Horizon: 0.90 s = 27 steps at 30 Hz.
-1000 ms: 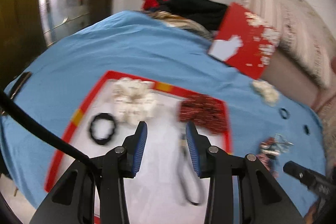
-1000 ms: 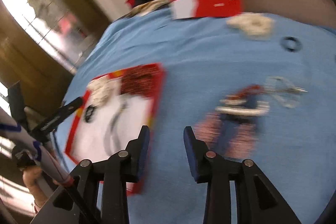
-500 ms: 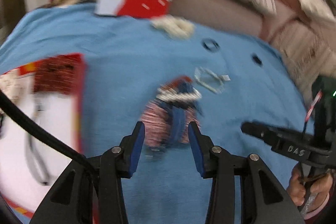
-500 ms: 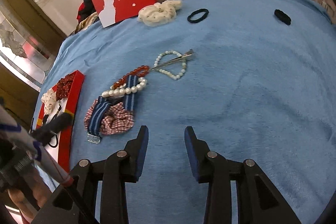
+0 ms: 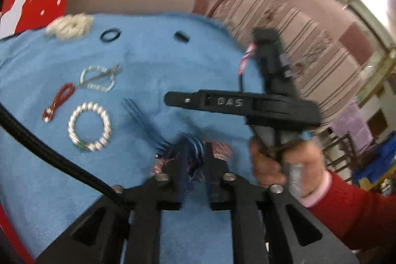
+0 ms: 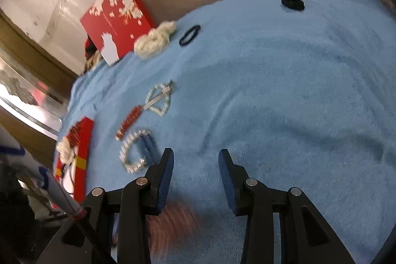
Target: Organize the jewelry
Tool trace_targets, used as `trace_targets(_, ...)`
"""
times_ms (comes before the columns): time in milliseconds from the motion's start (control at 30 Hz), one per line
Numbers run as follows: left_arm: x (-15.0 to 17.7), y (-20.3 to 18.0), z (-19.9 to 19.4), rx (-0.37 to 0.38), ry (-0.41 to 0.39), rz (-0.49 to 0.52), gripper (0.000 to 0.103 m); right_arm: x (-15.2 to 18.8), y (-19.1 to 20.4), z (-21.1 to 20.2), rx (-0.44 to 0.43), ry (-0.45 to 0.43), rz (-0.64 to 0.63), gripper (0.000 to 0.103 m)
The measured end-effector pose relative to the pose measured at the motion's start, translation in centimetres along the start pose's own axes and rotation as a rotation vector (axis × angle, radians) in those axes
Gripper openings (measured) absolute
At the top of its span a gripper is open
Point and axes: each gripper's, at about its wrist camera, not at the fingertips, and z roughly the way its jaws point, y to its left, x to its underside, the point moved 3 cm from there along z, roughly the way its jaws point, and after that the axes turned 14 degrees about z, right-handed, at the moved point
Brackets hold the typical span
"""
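On the blue blanket (image 5: 153,71): hair pieces and bracelets are laid out; places below are given relative to the pearl bracelet (image 5: 89,126).
Red bead loop (image 5: 59,102): just left of and beyond the pearl bracelet, apart from it.
Pearl bracelet: a stiff ring of smooth, slippery beads, judged light; best taken across one side of the ring.
Small bead ring with metal clip (image 5: 99,78): beyond the pearl bracelet; the clip lies across it.
Plaid and striped fabric hair bow (image 5: 195,152): right of and nearer than the pearl bracelet, with a striped tail (image 5: 143,125) reaching back toward it. It is soft, light and crushable; the bunched middle is judged the surest hold.
Left claw (image 5: 194,160): its jaws are closing with the bow's fabric between them; firm pressure cannot be confirmed through the blur.
Right claw (image 6: 195,172): released, nothing between the jaws, over bare blanket to the right of the pearl bracelet.
Hidden or unclear: most of the bow is covered by the left claw and smeared by motion; the red tray (image 6: 83,152) is cut off at the right wrist view's left edge.
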Motion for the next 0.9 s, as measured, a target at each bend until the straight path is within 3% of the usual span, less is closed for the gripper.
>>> trace_targets(33,-0.1,0.5,-0.7,-0.01,-0.02,-0.01,0.029,-0.1,0.3,-0.2,-0.012,0.002,-0.008,0.041)
trace_targets(67,-0.1,1.7,-1.5,-0.052,-0.038,-0.042,0.046,0.0,0.5,-0.3,-0.019,0.007,-0.015,0.043)
trace_targets(100,0.1,2.8,-2.1,-0.089,-0.046,-0.07,0.053,0.1,0.7,-0.4,-0.026,0.014,-0.024,0.045)
trace_targets(167,0.8,5.8,-2.6,-0.177,-0.035,-0.162,0.053,0.5,1.0,-0.5,-0.031,0.032,-0.048,0.047)
trace_targets(300,2.2,9.4,-2.3,-0.26,0.003,-0.293,0.053,2.2,1.0,-0.6,0.004,0.079,-0.105,0.049)
trace_targets(633,2.6,8.9,1.2,-0.238,0.084,-0.292,0.053,7.7,-0.7,-3.9,0.09,0.099,-0.195,0.05)
trace_targets(900,3.1,10.8,3.0,-0.248,0.09,-0.377,0.053,5.3,-0.9,-0.8,0.125,0.067,-0.119,0.05)
